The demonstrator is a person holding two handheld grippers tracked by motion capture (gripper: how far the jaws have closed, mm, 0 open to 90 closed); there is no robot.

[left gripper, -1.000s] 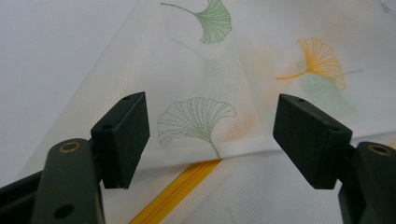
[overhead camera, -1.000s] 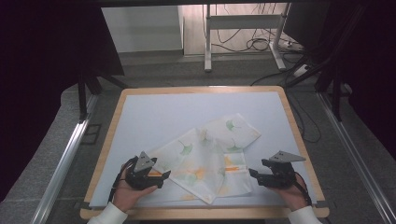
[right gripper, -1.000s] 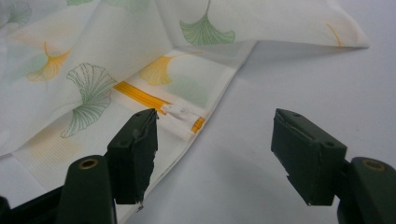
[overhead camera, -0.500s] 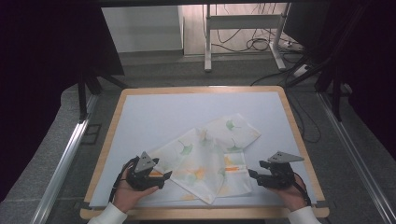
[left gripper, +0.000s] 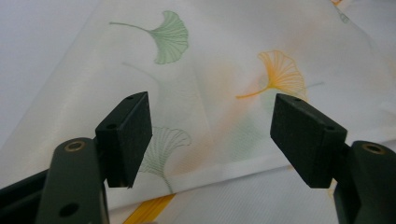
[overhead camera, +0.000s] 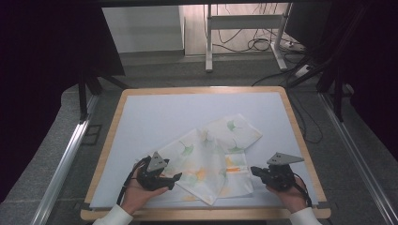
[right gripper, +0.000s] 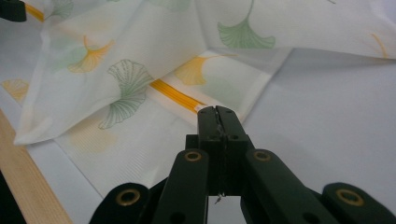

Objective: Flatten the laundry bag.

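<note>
A thin white cloth point(overhead camera: 206, 159) printed with green and orange ginkgo leaves lies crumpled and partly folded on the near half of the table. My left gripper point(overhead camera: 177, 177) hovers at its left edge, jaws wide open with the fabric point(left gripper: 224, 60) spread below and between them point(left gripper: 212, 135). My right gripper point(overhead camera: 253, 170) is at the cloth's right edge. Its jaws point(right gripper: 215, 112) are pressed together on the hem of the lower layer point(right gripper: 140, 60), beside an orange stripe point(right gripper: 175, 95).
The pale mat point(overhead camera: 187, 117) covers a table with a wooden rim point(overhead camera: 202, 89); the rim's near edge point(right gripper: 28, 172) runs close by the cloth. Beyond the table stand a metal frame point(overhead camera: 244, 21), floor cables point(overhead camera: 263, 44) and dark curtains.
My left gripper has slid a little to the right, over the cloth's left edge. The right gripper and the cloth have barely moved.
</note>
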